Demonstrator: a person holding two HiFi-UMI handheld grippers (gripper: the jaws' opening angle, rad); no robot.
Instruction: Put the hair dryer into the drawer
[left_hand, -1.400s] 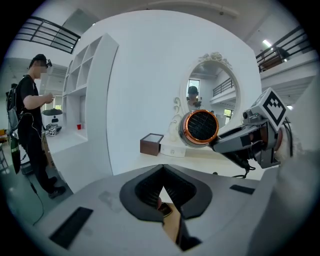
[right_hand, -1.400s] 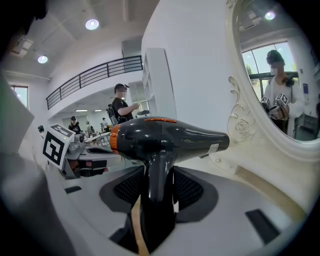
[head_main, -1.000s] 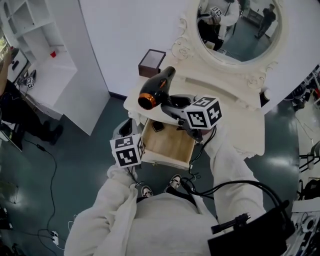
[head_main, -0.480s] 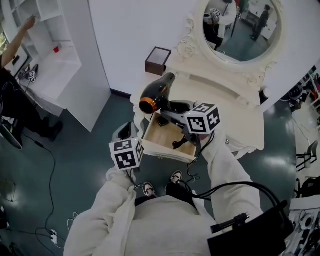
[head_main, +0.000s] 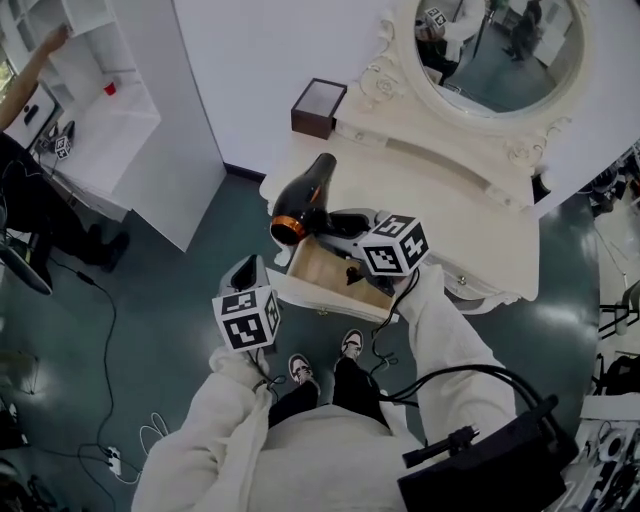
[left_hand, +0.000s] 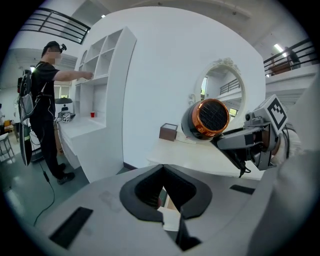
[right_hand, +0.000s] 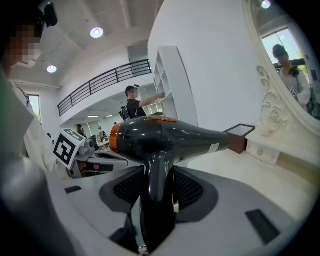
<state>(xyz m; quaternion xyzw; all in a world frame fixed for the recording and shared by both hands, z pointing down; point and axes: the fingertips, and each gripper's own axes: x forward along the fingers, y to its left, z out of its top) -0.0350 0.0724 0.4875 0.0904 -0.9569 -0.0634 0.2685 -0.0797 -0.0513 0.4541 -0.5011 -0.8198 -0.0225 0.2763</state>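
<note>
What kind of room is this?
Probably a big hall or studio with a pretend dressing room set up in it, not a real bedroom. There's a fancy cream dressing table with an oval mirror, but cables trail across the bare floor.

In the head view the right gripper (head_main: 338, 228) and hair dryer (head_main: 303, 198) cover much of the drawer (head_main: 322, 272), hiding its inside. The oval mirror (head_main: 497, 55) runs off the top edge, and a person (head_main: 28, 75) is cut by the left edge. The red thing (head_main: 109, 88) on the shelf is too small to name.
</note>
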